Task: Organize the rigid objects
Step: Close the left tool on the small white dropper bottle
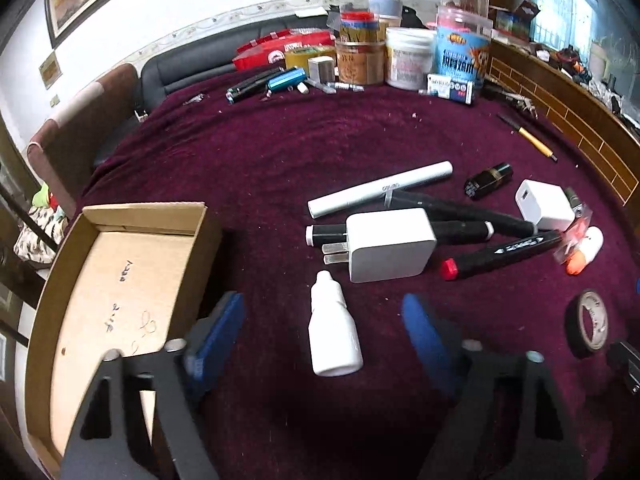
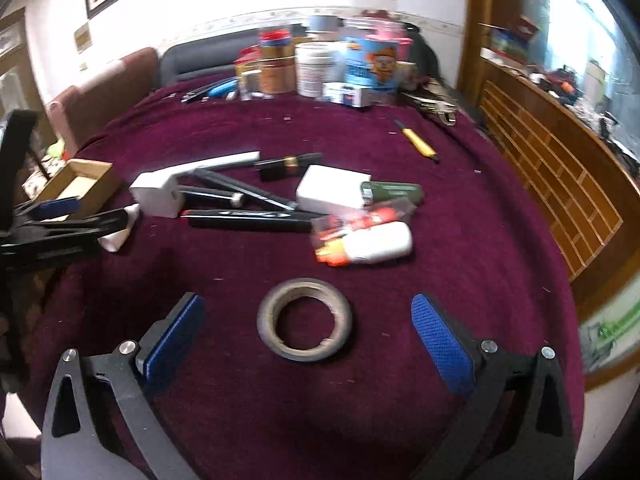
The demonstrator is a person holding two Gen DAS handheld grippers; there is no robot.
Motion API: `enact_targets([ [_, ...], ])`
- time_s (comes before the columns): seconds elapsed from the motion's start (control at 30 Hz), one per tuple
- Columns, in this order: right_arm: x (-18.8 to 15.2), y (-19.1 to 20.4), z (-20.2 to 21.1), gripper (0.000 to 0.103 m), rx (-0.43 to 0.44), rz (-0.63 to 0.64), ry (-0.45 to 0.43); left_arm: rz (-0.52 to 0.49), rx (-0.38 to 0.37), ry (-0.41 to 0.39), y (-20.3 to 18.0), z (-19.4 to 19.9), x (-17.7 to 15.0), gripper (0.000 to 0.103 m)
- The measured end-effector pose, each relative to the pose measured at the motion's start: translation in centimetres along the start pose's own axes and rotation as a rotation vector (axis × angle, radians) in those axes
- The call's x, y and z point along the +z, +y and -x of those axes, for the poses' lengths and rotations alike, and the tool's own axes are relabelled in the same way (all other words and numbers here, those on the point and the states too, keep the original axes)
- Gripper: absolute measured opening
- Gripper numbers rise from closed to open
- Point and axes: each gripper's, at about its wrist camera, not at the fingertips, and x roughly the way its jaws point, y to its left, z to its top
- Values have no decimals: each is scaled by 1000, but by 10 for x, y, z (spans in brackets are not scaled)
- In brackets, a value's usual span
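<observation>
Left wrist view shows the cardboard box (image 1: 120,280) empty, both grippers (image 1: 322,316) (image 2: 306,320) spread wide holding nothing, dropper bottle (image 1: 334,332), chargers, markers unsorted.

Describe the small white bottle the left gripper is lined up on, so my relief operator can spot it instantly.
On the maroon tablecloth, look right of the open cardboard box and just in front of the white plug adapter. The white dropper bottle lies there between the open left gripper fingers. Unlike the other white bottle nearby, it has a plain white nozzle cap, not an orange one.
</observation>
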Motion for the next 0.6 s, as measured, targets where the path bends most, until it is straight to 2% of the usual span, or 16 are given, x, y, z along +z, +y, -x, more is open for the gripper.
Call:
enact_targets([
  [0.03,1,1,-4,103,4,4,4,4,-6,11,3,-1,0,62],
  [0.1,2,0,-8,103,13,9,10,17,-34,44,9,-9,-2,57],
  [0.17,3,-1,-12,103,10,9,20,25,-53,79,11,-17,-2,38],
  [0.23,4,-2,-16,103,13,7,25,18,-68,76,12,-18,-3,22],
  [0.43,7,-6,-20,103,59,-8,42,-22,-52,71,2,-22,-3,24],
  [0.6,6,-4,-23,97,59,0,65,-1,-74,64,3,-22,-1,22],
])
